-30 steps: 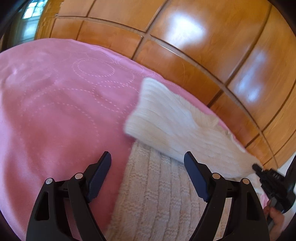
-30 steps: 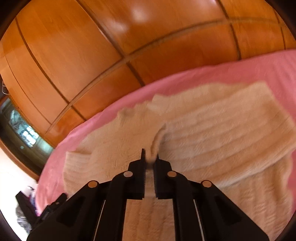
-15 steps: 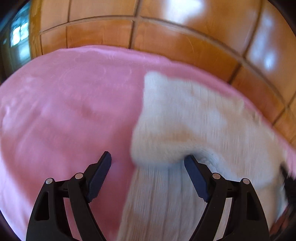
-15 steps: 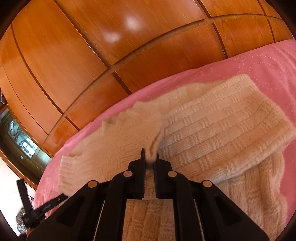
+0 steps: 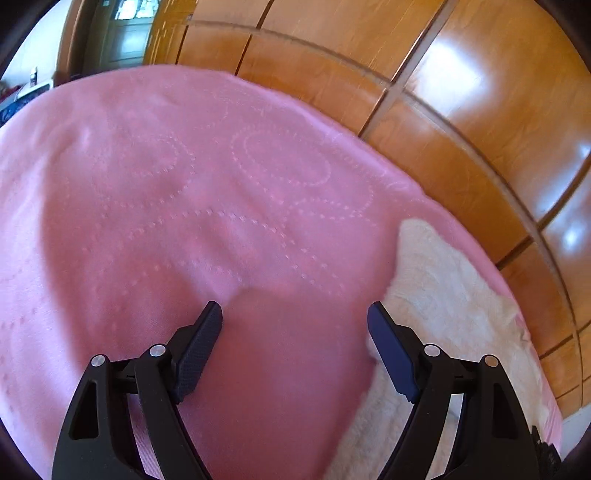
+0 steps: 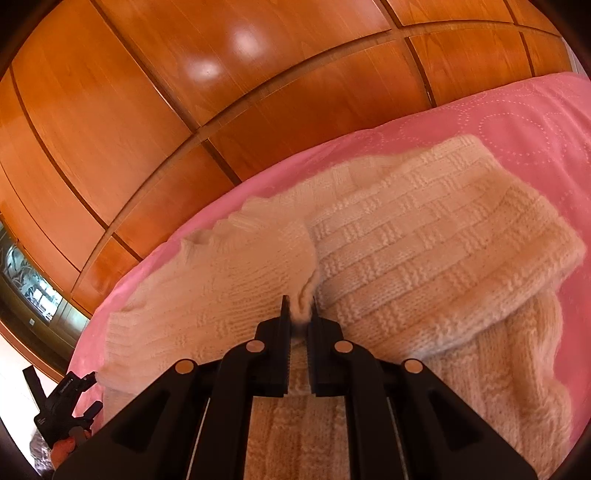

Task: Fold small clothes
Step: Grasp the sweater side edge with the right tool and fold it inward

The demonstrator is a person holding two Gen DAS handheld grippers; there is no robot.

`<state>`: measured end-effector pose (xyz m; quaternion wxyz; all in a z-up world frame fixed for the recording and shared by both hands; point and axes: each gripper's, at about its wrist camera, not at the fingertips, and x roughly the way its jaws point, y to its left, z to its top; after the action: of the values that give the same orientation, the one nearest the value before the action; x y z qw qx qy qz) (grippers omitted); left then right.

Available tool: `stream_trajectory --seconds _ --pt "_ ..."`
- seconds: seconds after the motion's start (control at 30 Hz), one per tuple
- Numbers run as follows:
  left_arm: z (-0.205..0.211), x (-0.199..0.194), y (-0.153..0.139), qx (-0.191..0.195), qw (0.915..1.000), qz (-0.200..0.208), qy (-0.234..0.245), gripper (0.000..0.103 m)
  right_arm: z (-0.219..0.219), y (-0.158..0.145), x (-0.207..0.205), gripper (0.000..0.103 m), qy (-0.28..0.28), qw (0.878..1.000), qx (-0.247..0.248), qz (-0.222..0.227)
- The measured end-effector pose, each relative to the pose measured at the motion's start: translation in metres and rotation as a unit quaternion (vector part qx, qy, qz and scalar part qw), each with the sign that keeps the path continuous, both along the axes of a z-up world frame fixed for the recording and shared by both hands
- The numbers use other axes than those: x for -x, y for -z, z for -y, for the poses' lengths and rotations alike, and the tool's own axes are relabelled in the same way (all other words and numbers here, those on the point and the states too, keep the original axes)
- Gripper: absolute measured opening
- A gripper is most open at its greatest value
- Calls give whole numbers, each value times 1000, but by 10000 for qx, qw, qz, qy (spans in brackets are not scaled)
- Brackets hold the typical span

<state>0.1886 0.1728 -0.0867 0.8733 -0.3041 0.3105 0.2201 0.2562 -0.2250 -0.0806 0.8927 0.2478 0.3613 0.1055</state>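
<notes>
A cream knitted sweater [image 6: 424,240] lies on a pink bedspread [image 6: 517,122], with both sleeves folded across its body. My right gripper [image 6: 298,306] is shut on a pinch of the sweater's knit where the two sleeves meet. In the left wrist view the sweater [image 5: 443,295] shows only at the right edge. My left gripper [image 5: 295,317] is open and empty over the bare pink bedspread [image 5: 184,203], with its right finger [image 5: 388,343] beside the sweater's edge.
A glossy wooden panelled wall [image 6: 221,92] runs along the far side of the bed and also shows in the left wrist view [image 5: 461,110]. A doorway or window [image 5: 129,33] shows at the far left. The left gripper's body [image 6: 62,402] shows at the lower left of the right wrist view.
My left gripper has swung left off the sweater, which now shows only at the right. The right gripper stays shut on the knit; the sleeve lies a little flatter.
</notes>
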Motion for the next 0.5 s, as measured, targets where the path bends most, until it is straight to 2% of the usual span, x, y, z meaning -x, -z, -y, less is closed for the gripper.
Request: stream_trajectory --seconds 0.07,0.1,0.2,0.3,0.33,0.4,0.5 --pt "11 8 -11 -210 9994 229 129 80 2 -6 -1 6 17 10000 -3 -25" --pt "20 8 -17 -433 9981 347 269 80 3 -11 0 6 24 10000 -3 51" --pt "45 -5 -22 -902 9927 307 737 86 1 -28 -1 6 18 9994 171 306" --pt "62 -20 -20 -1200 9879 2 986 86 -5 -14 -7 7 -52 9984 554 20" --pt "65 -20 -22 -1299 9867 13 981 86 -6 -4 -9 7 -92 9983 551 -149" --pt "73 -21 -33 -1538 9824 243 1031 86 -1 -3 -8 6 -42 9990 436 -132" --pt "90 -39 -46 -2067 9699 282 1258 86 -3 -3 -6 7 -29 9985 533 -119"
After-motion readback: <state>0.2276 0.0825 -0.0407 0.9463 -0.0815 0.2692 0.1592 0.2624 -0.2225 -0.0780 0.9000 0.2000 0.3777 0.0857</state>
